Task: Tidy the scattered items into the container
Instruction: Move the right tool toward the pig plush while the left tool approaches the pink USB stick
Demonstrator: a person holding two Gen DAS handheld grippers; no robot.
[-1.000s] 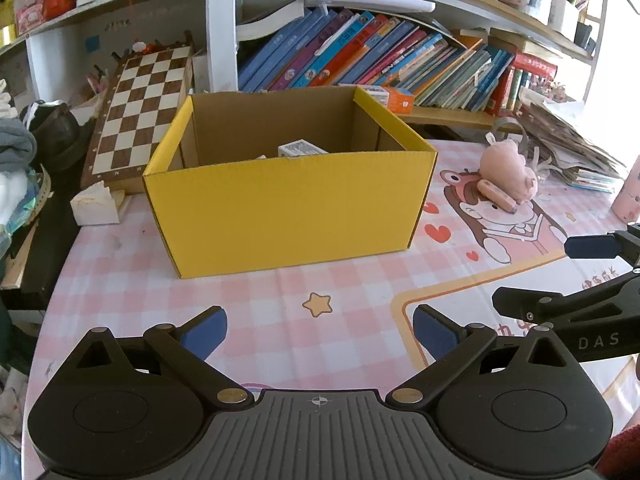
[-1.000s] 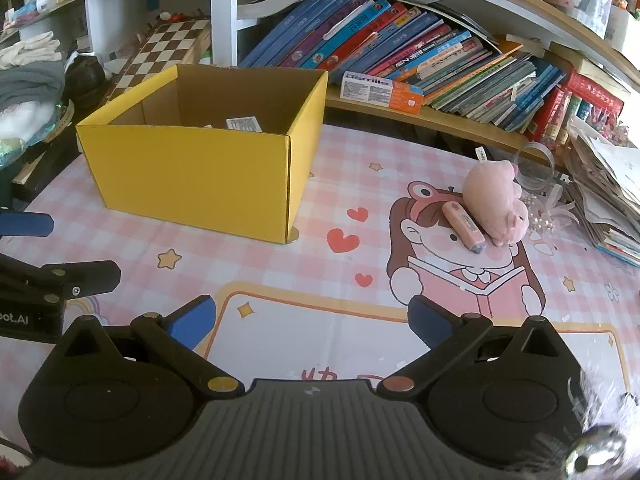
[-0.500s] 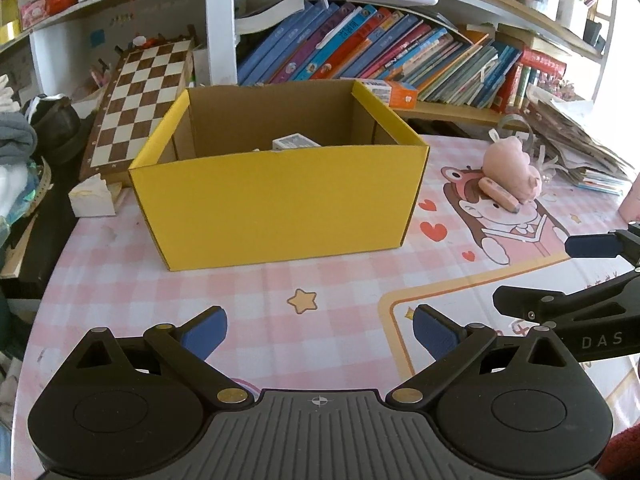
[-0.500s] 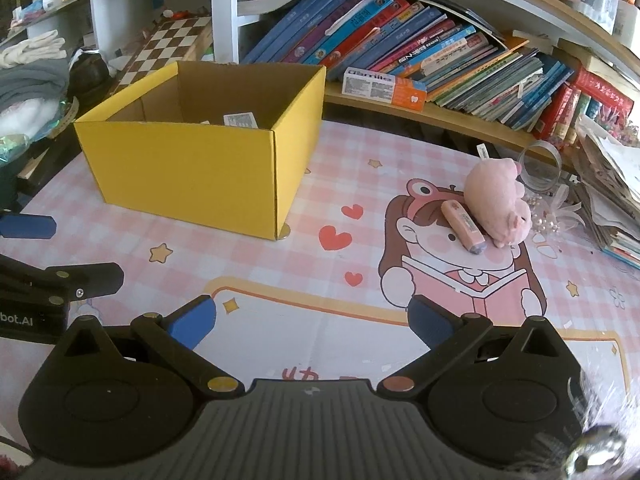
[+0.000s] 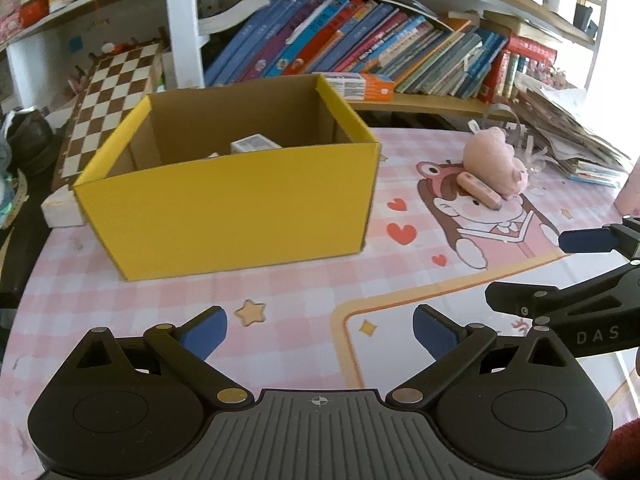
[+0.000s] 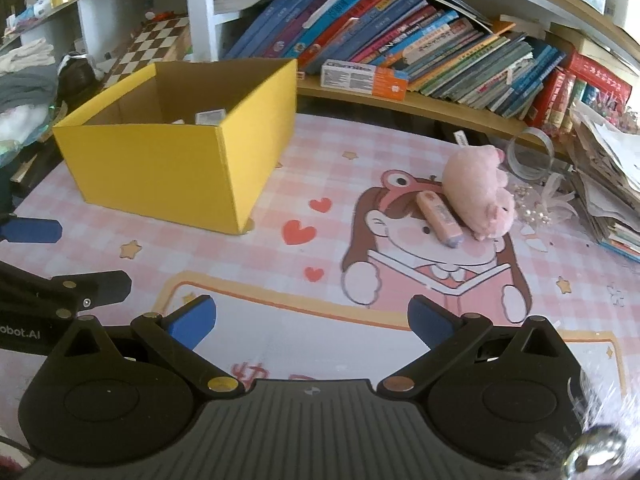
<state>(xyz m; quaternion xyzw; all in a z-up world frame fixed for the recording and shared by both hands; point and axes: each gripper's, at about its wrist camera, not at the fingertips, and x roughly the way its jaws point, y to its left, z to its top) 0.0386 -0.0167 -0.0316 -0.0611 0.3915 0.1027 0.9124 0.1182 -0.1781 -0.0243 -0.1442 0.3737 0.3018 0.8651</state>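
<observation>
Box nearer; plush beyond parted fingers.

Left gripper swung right over the last second: yellow cardboard box slid left in its view, its right side face came into sight, and the pink plush toy with the pink marker drifted toward centre. Right gripper edged forward toward plush toy and marker; both sat nearer and more central. Box shifted little in that view.
</observation>
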